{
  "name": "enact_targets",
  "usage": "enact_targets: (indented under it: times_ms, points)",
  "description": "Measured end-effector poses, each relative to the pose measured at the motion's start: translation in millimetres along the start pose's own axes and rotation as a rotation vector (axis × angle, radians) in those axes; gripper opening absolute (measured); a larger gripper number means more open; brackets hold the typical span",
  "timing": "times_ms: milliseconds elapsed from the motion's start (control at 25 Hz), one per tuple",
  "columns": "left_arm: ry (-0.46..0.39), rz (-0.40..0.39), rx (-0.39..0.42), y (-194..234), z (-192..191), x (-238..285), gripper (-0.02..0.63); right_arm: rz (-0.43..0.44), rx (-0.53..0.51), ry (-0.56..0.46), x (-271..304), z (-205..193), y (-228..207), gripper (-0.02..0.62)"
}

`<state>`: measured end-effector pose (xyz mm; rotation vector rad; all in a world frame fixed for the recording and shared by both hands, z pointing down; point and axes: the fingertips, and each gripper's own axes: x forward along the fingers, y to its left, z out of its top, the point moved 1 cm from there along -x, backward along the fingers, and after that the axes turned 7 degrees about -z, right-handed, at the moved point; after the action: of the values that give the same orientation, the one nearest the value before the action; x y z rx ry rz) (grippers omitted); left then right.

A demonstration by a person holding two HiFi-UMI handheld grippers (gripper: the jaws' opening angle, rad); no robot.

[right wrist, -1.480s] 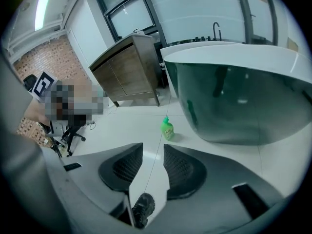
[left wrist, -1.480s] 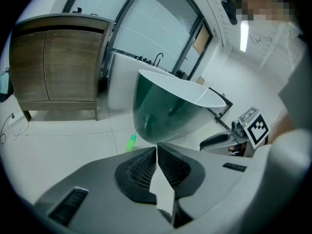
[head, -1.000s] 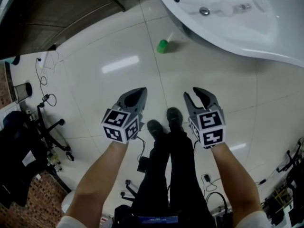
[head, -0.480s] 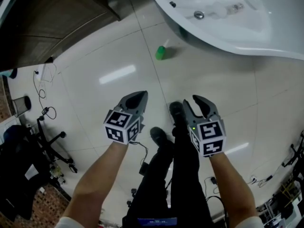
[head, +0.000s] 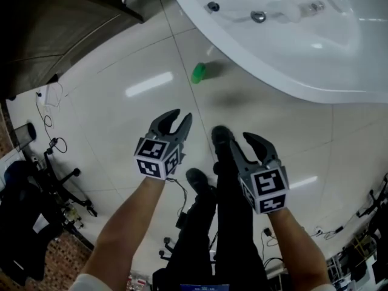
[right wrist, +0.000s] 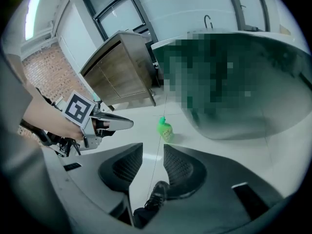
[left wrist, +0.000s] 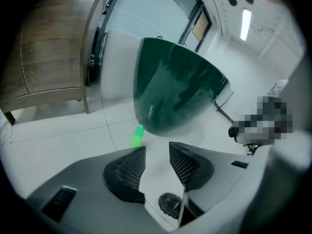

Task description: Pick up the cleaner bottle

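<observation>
Left gripper [head: 182, 116], shut a second ago, is opening, empty; right gripper [head: 241, 140] stands open, empty. Bottle [head: 198, 73] lies well ahead, so the reach looks begun.

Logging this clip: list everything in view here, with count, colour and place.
cleaner bottle: one, green, on the floor beside the bathtub
bathtub: one, white, upper right
cabinet: one, brown wood, upper left
cables: several, dark, floor at left
chair: one, black, far left
floor: white tiles
shoes: two, dark, between the grippers
left gripper: grey, jaws opening, nothing between
right gripper: grey, jaws apart, empty
</observation>
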<state>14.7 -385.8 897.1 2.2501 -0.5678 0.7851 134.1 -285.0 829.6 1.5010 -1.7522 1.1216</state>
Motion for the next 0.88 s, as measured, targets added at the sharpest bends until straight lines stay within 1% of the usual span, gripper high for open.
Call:
enact_targets:
  times_ms: [80,200,360,600,720,880]
  points:
    - [0.002,0.014,0.007,10,1,21,0.166,0.002,0.005,0.014,7,-2,-11,0.14]
    - [0.01,0.039,0.033,25,1,45,0.21,-0.001,0.013,0.033,15,-6,-24,0.14]
    - [0.044,0.081,0.1,45,-3,74,0.224,-0.002,0.025,0.051,22,-10,-38,0.14]
    - [0.089,0.102,0.155,69,-10,121,0.252,-0.013,0.024,0.078,33,-20,-53,0.14]
    - [0.096,0.12,0.183,81,-13,140,0.262,-0.009,0.017,0.09,40,-25,-56,0.14]
    - [0.097,0.142,0.195,90,-16,159,0.262,-0.009,0.016,0.109,43,-31,-58,0.14]
